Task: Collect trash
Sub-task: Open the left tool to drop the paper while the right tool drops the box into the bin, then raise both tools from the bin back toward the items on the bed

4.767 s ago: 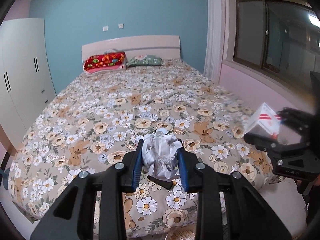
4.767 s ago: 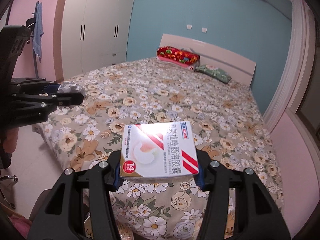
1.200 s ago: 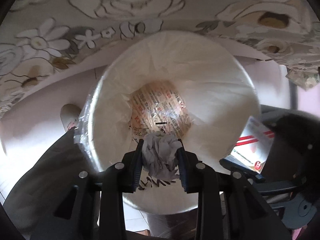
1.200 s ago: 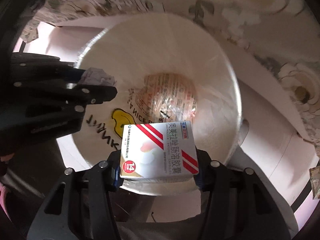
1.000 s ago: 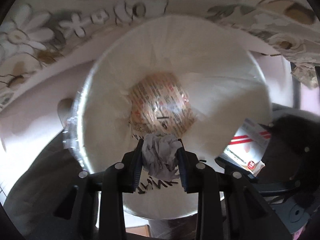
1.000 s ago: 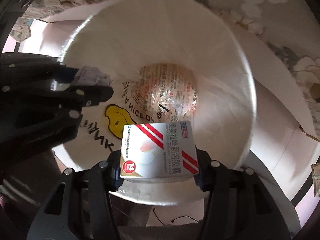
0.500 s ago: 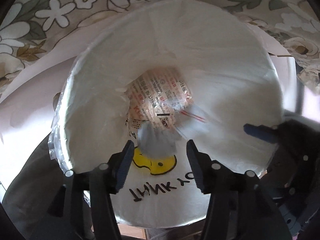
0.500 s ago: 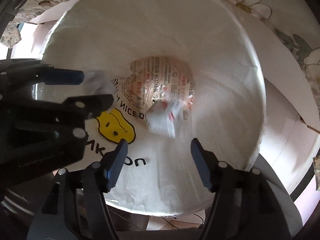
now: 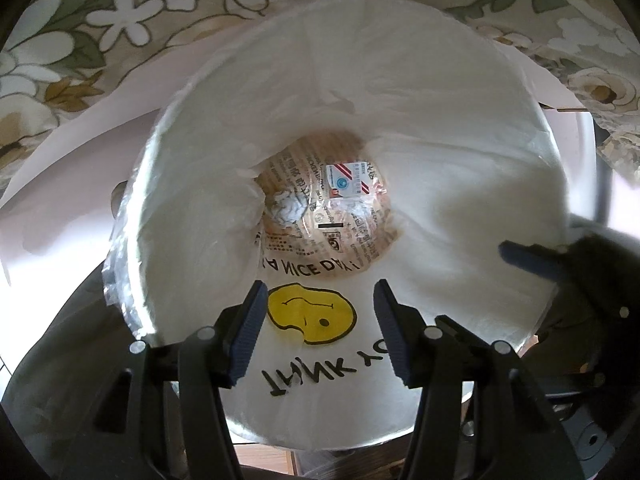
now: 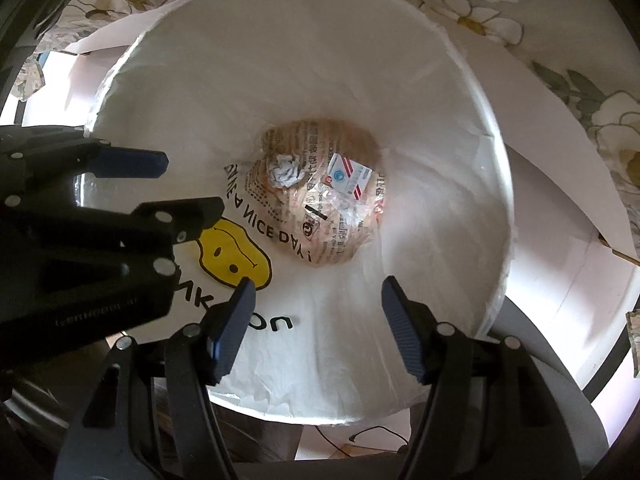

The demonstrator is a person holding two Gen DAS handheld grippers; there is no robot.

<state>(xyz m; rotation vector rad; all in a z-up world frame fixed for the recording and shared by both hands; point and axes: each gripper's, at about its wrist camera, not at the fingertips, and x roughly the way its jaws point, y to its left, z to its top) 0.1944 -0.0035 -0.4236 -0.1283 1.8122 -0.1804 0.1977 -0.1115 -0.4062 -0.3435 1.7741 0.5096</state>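
A round bin lined with a white smiley-face bag [image 9: 460,168] [image 10: 432,160] lies below both grippers. A crumpled white paper ball [image 9: 286,208] [image 10: 285,171] and a red-striped white medicine box [image 9: 349,181] [image 10: 347,177] lie at the bin's bottom. My left gripper [image 9: 320,324] is open and empty above the bin's near rim; it also shows in the right wrist view [image 10: 176,184]. My right gripper [image 10: 316,320] is open and empty above the bin; one of its fingers [image 9: 528,262] shows in the left wrist view.
The floral bedspread [image 9: 120,32] [image 10: 560,20] hangs beyond the bin's far rim. A white bed panel [image 9: 80,140] [image 10: 560,152] runs behind the bin. The bag bottom shows printed brown paper [image 9: 352,240].
Both grippers carried trash from the bed to the bin and opened. The paper ball and the medicine box fell and now rest at the bottom of the bin.
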